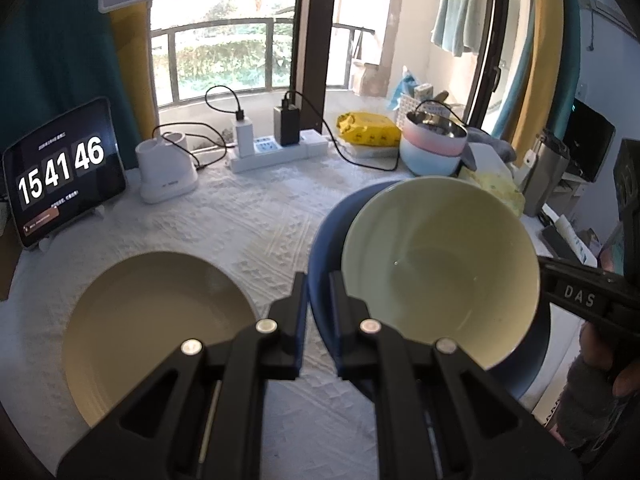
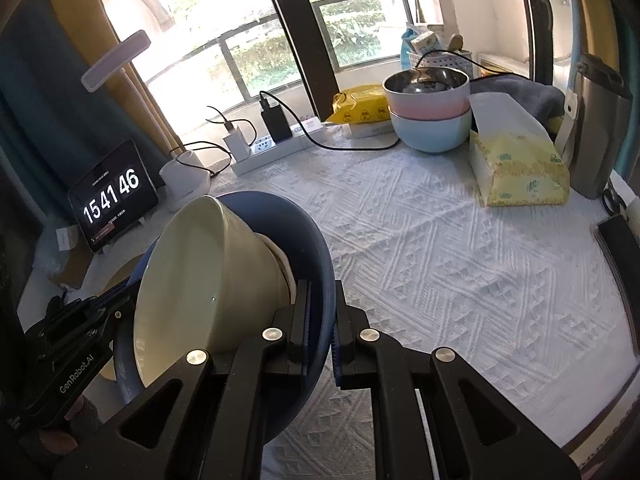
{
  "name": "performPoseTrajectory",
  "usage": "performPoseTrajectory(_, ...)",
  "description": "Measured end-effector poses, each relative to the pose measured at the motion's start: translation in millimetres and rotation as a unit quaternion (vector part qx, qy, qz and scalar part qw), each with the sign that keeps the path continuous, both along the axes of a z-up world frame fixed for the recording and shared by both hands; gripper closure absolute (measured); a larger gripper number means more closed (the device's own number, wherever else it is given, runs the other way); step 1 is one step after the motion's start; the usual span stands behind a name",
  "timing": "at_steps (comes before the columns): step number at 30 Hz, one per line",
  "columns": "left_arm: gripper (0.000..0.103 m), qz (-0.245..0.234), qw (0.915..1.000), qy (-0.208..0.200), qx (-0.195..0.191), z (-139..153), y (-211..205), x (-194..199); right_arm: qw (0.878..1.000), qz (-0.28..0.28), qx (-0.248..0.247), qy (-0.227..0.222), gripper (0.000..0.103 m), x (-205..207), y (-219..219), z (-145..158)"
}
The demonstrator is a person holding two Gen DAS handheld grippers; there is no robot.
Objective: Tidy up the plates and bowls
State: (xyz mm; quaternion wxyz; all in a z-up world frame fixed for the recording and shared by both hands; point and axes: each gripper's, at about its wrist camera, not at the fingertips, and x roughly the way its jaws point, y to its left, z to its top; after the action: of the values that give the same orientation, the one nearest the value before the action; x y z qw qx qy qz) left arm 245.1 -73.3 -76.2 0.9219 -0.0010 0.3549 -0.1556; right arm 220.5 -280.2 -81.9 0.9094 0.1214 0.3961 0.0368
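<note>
A deep blue plate is held tilted above the white tablecloth, with a cream bowl lying tipped inside it. My left gripper is shut on the plate's near rim. My right gripper clamps the opposite rim. In the right wrist view the right gripper pinches the blue plate edge, the cream bowl leans left, and the left gripper holds the far side. A tan plate lies flat on the cloth to the left.
A pink bowl nested in a light blue bowl stands at the back right beside a yellow tissue pack. Along the back are a tablet clock, a white lamp base, a power strip and a yellow packet.
</note>
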Motion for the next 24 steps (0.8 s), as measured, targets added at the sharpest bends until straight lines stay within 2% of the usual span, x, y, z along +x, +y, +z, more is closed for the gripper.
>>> performPoseTrajectory(24, 0.094, 0.041, 0.9988, -0.006, -0.025, 7.5, 54.8, -5.6, 0.999, 0.04, -0.01, -0.008, 0.093, 12.3, 52.3, 13.6)
